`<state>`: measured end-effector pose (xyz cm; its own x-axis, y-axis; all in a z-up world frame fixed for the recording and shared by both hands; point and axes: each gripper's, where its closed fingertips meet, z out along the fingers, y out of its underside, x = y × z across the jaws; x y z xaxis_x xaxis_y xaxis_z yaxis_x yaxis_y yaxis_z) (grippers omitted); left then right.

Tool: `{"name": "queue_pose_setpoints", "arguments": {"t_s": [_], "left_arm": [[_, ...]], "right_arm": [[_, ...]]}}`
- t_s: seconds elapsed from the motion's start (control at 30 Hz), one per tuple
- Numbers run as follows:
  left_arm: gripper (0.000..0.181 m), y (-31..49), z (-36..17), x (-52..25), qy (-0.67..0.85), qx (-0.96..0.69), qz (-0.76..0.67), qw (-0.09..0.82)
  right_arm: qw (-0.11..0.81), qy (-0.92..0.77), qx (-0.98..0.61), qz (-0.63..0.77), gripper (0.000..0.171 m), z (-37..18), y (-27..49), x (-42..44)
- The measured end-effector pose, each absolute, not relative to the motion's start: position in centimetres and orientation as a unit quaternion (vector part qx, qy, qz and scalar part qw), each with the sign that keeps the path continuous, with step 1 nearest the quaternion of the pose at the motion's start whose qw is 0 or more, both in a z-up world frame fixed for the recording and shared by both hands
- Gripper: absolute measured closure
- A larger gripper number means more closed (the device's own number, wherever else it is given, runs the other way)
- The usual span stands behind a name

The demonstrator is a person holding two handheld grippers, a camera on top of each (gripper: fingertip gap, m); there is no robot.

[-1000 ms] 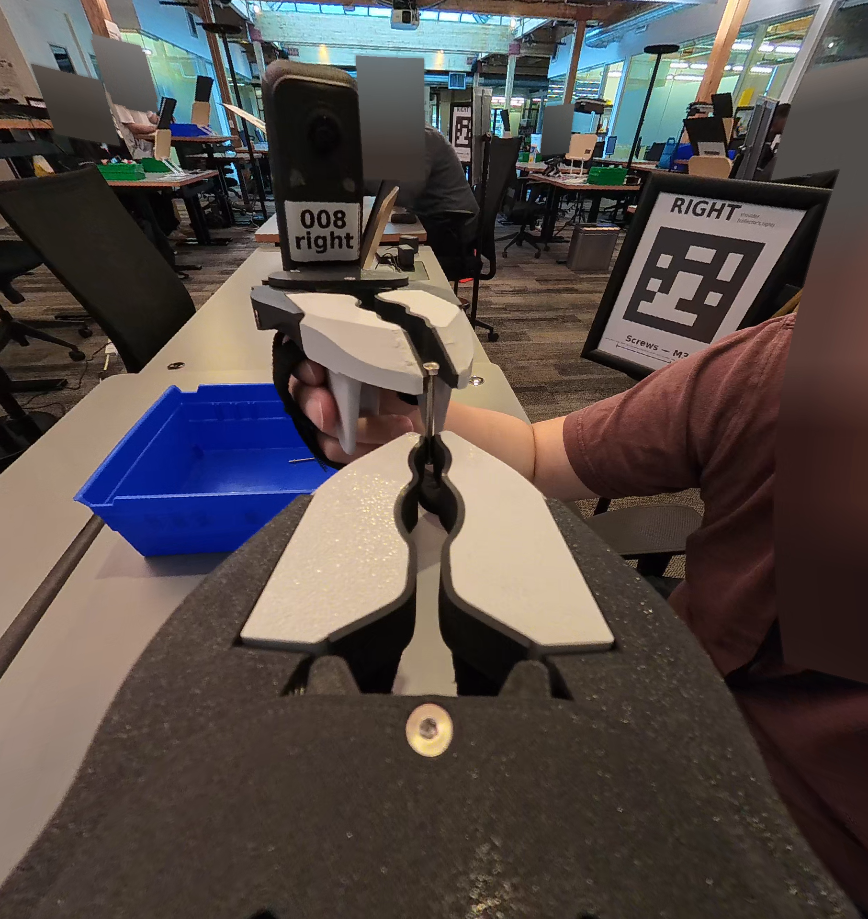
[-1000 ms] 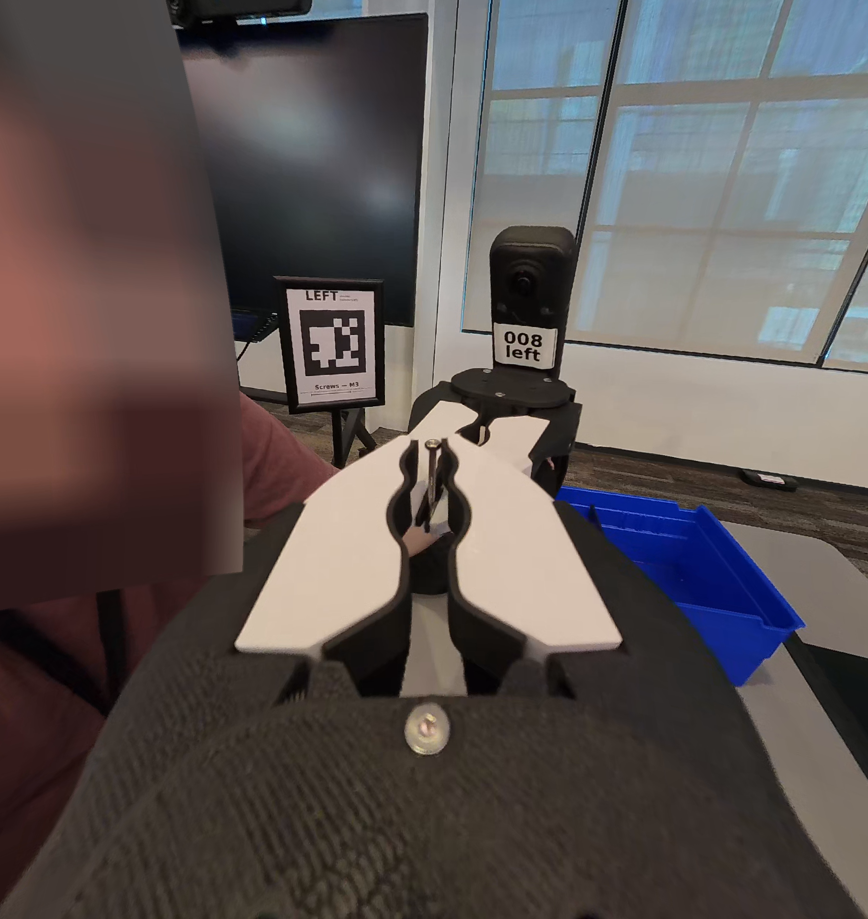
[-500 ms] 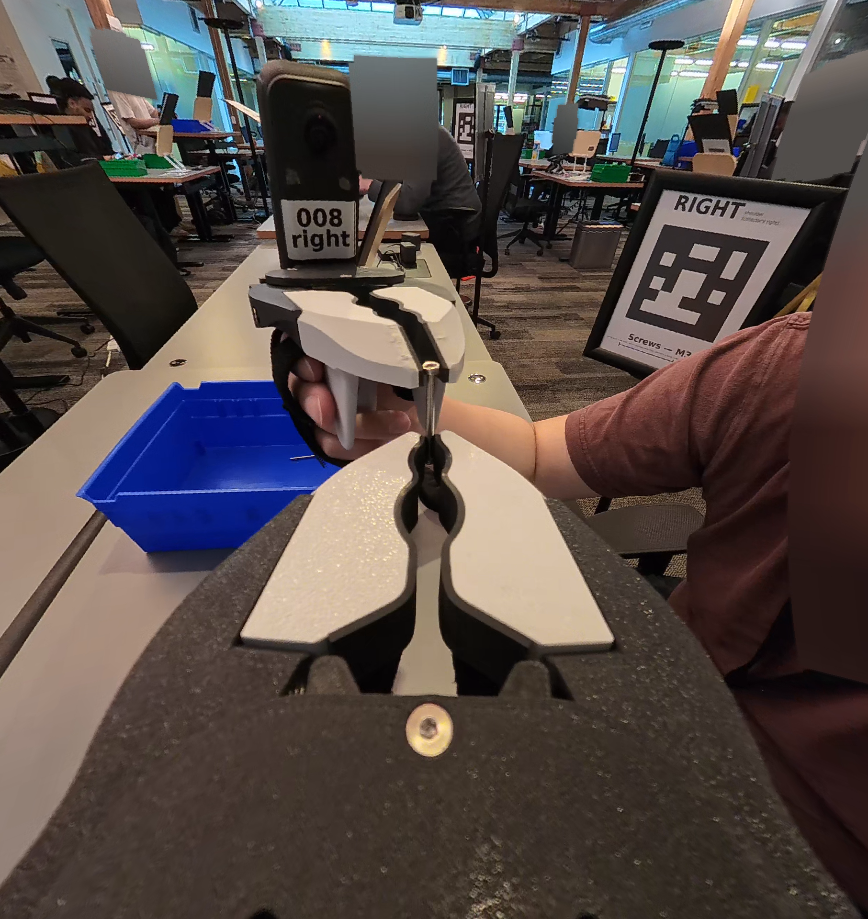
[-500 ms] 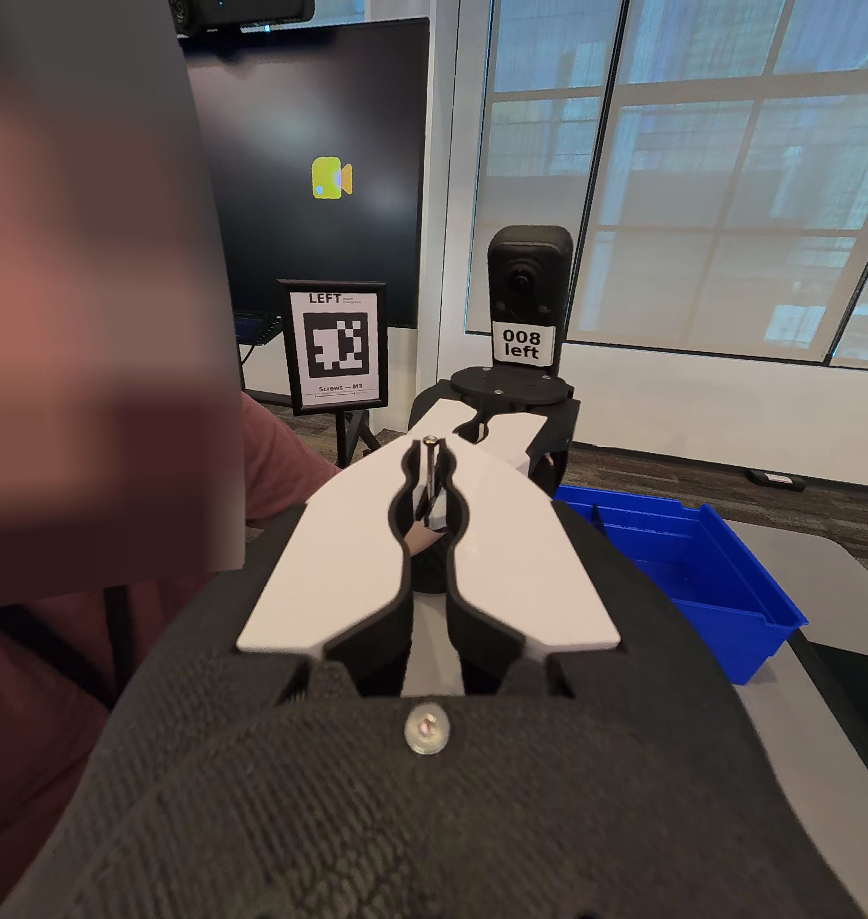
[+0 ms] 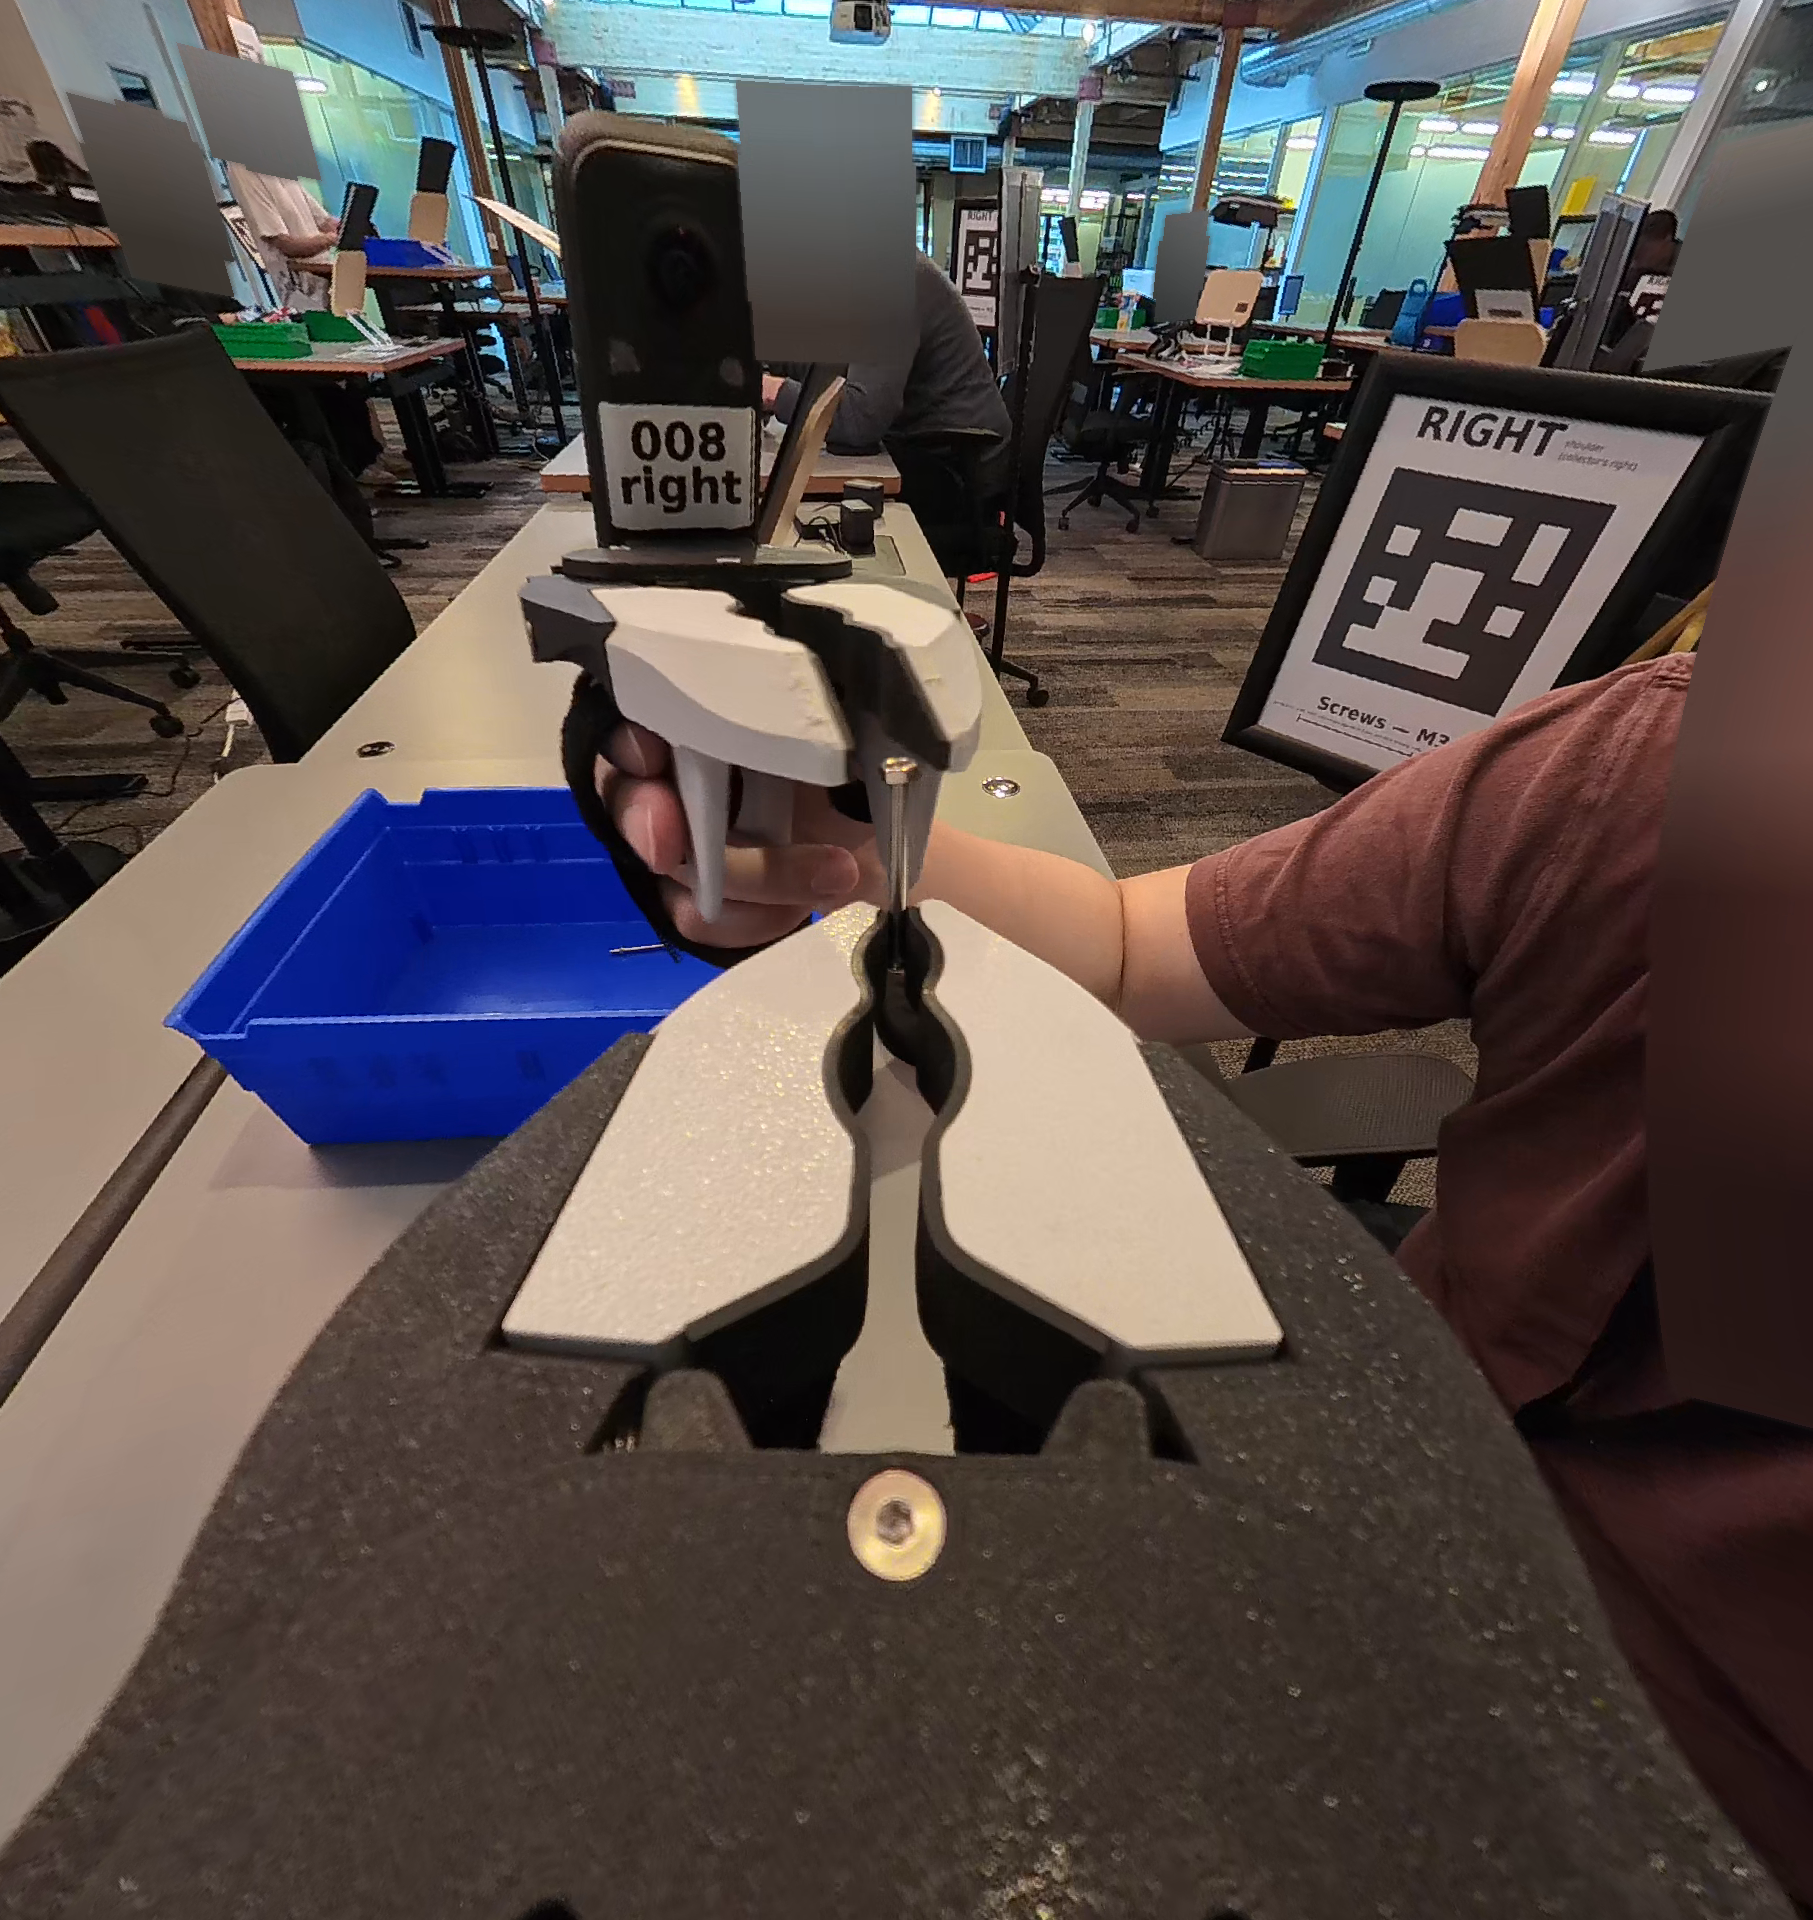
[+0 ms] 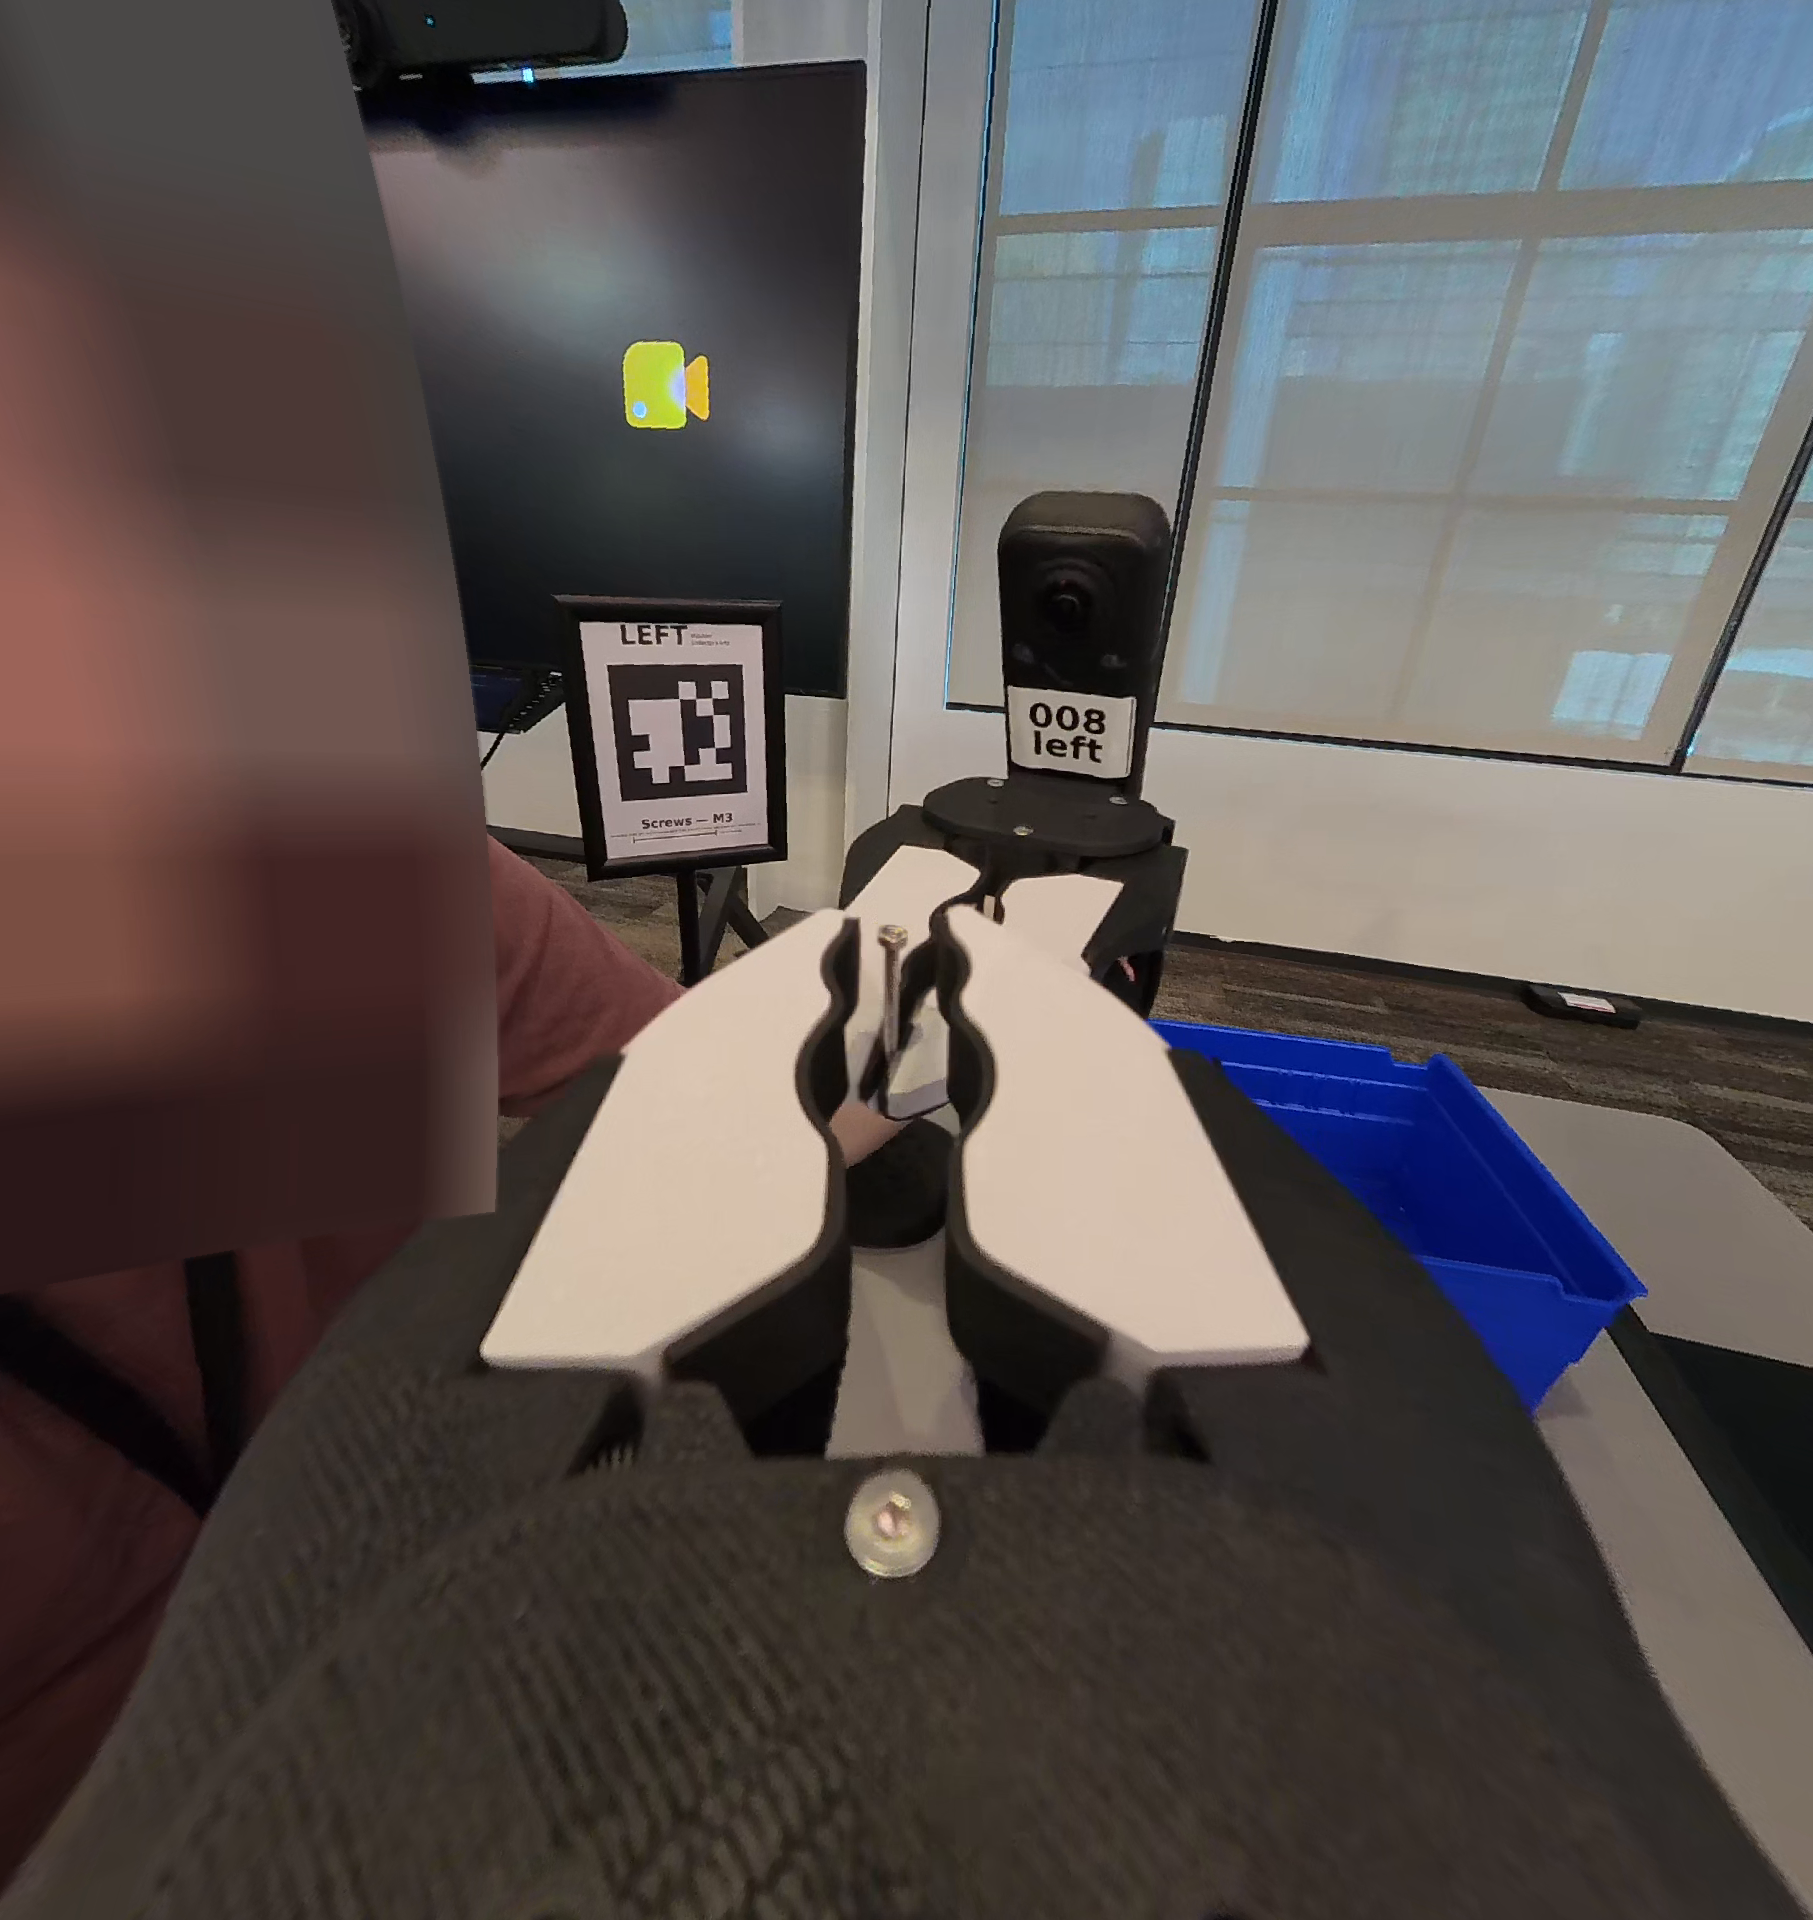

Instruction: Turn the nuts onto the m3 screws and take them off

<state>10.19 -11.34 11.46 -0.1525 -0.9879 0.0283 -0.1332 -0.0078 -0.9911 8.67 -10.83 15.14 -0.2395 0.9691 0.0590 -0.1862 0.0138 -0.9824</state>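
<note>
A thin silver m3 screw (image 5: pixel 894 852) stands upright in the air between my two grippers, which point at each other above the table. My left gripper (image 5: pixel 897 925) is shut on the screw's lower end. My right gripper (image 5: pixel 886 748) is higher, with its tips at the screw's top end. In the right wrist view the screw (image 6: pixel 887 987) shows in the gap of my right gripper (image 6: pixel 894 925), whose jaws stand a little apart on either side of it. I cannot tell whether they pinch it. I cannot make out a separate nut. The left gripper's white fingers (image 6: pixel 1053 904) show behind.
A blue bin (image 5: pixel 445 966) sits on the grey table (image 5: pixel 102 1195) below the grippers, with one loose screw (image 5: pixel 637 951) in it. It also shows in the right wrist view (image 6: pixel 1401 1164). Framed marker signs (image 5: pixel 1473 582) (image 6: pixel 678 732) stand at each side. The person's arm (image 5: pixel 1297 914) reaches in. My two grippers' fingertips are within a few centimetres of each other.
Both grippers and the screw have stayed almost still. A yellow icon has come up on the dark screen in the right wrist view.
</note>
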Motion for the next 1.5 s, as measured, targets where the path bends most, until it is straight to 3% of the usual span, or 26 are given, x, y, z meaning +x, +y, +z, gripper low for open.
{"name": "queue_pose_setpoints", "arguments": {"t_s": [1.5], "left_arm": [[0.179,-13.4,10.3,10.7,0.602,-0.478,-0.523,0.367]], "right_arm": [[0.44,-0.579,-0.366,0.581,0.165,13.7,-12.9,8.7]]}}
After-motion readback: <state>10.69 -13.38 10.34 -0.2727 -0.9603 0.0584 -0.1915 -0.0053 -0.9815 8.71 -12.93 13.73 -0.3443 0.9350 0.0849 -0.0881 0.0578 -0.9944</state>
